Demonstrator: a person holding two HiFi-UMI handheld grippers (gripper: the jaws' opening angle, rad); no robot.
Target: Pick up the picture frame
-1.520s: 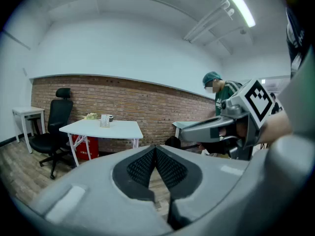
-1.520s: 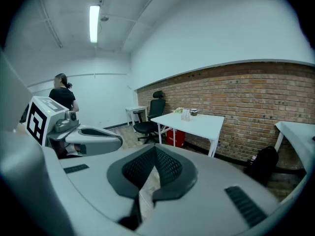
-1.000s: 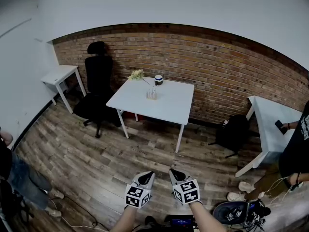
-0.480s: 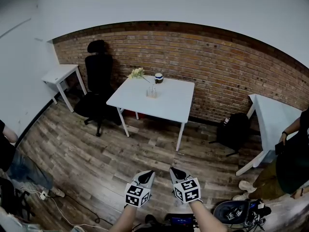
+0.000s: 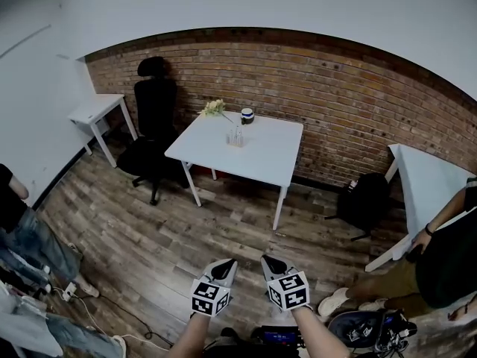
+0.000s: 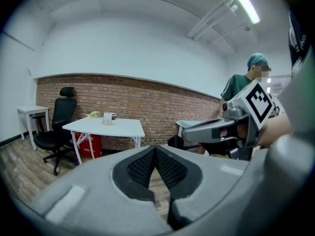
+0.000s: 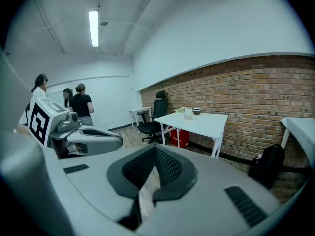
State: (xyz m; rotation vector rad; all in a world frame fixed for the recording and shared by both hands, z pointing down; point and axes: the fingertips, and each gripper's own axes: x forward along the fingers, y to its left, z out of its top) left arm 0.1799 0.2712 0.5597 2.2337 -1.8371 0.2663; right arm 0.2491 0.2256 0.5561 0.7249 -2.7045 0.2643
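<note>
On the desk (image 5: 264, 159) across the room, what looks like the frame (image 5: 235, 136) stands near the far edge, well apart from the left gripper (image 5: 225, 265) and right gripper (image 5: 270, 262), both with fingers pressed together on nothing; best walk close, then spread one pair before reaching.

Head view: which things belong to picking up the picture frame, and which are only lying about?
For the job: frame, probably the small clear stand; table under it; left gripper and right gripper, both shut, empty.
Lying about: flowers; cup; chair; backpack; side table.
</note>
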